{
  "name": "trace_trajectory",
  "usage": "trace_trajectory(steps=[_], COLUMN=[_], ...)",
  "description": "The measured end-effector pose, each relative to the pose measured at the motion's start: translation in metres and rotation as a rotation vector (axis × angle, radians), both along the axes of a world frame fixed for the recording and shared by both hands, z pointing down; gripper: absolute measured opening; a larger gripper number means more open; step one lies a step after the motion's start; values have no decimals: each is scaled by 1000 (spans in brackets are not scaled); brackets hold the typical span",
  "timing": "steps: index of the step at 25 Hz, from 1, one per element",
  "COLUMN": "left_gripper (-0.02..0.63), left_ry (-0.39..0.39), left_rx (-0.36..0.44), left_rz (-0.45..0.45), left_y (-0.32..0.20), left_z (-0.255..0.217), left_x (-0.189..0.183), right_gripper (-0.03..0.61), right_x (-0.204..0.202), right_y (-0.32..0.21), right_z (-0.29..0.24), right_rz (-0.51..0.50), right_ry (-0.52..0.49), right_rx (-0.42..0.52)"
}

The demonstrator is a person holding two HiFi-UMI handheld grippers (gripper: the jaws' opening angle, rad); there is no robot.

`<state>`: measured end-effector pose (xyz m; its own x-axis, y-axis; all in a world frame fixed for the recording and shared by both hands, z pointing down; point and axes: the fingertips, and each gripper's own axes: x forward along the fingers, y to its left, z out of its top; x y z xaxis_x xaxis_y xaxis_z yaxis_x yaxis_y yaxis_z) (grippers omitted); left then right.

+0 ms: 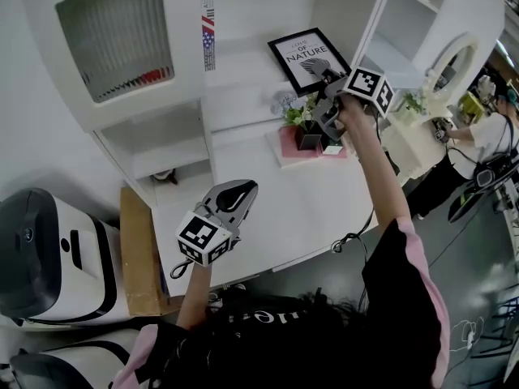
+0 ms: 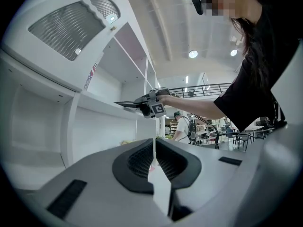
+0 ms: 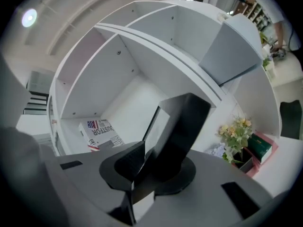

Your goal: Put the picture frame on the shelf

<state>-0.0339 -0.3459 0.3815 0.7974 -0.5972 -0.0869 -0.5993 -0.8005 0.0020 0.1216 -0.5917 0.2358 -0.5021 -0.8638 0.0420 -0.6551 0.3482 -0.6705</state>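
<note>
The picture frame (image 1: 304, 57), black with a white print, is tilted in the open shelf compartment (image 1: 243, 71) above the table. My right gripper (image 1: 327, 79) is shut on its lower right corner. In the right gripper view the frame (image 3: 182, 122) stands dark between the jaws of the right gripper (image 3: 150, 161), with the white shelf (image 3: 128, 93) behind. My left gripper (image 1: 242, 193) hangs shut and empty over the white tabletop (image 1: 284, 217). The left gripper view shows the left gripper (image 2: 155, 156) with jaws together, and farther off the right gripper (image 2: 152, 104) holding the frame (image 2: 126, 104) at shelf height.
A small plant in a black pot (image 1: 303, 126) stands on a pink base (image 1: 285, 146) just below the frame. A flag-printed box (image 1: 208, 32) stands in the shelf to the left. A white machine (image 1: 49, 254) and a wooden panel (image 1: 138, 250) are at the left. A person (image 1: 486, 144) is at the far right.
</note>
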Motion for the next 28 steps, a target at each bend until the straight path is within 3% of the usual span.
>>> trace_trajectory(steps=[3, 9, 17, 19, 21, 28], left_gripper=[28, 28, 32, 59, 140, 167], left_ry=[7, 21, -74, -108, -153, -190], left_rx=[2, 60, 192, 197, 192, 201], left_rz=[9, 34, 39, 54, 66, -85], left_y=[-4, -34, -93, -105, -115, -160], left_z=[-2, -29, -87, -96, -101, -121], left_x=[2, 16, 58, 74, 89, 105], right_gripper=[63, 81, 84, 84, 84, 91], right_x=[3, 9, 9, 8, 8, 7], right_y=[-4, -12, -14, -14, -14, -13], right_z=[3, 20, 23, 22, 23, 22], right_rz=[16, 17, 8, 3, -4, -41], right_ry=[9, -116, -156, -151, -144, -134], right_rx=[-13, -130, -172, -173, -173, -162])
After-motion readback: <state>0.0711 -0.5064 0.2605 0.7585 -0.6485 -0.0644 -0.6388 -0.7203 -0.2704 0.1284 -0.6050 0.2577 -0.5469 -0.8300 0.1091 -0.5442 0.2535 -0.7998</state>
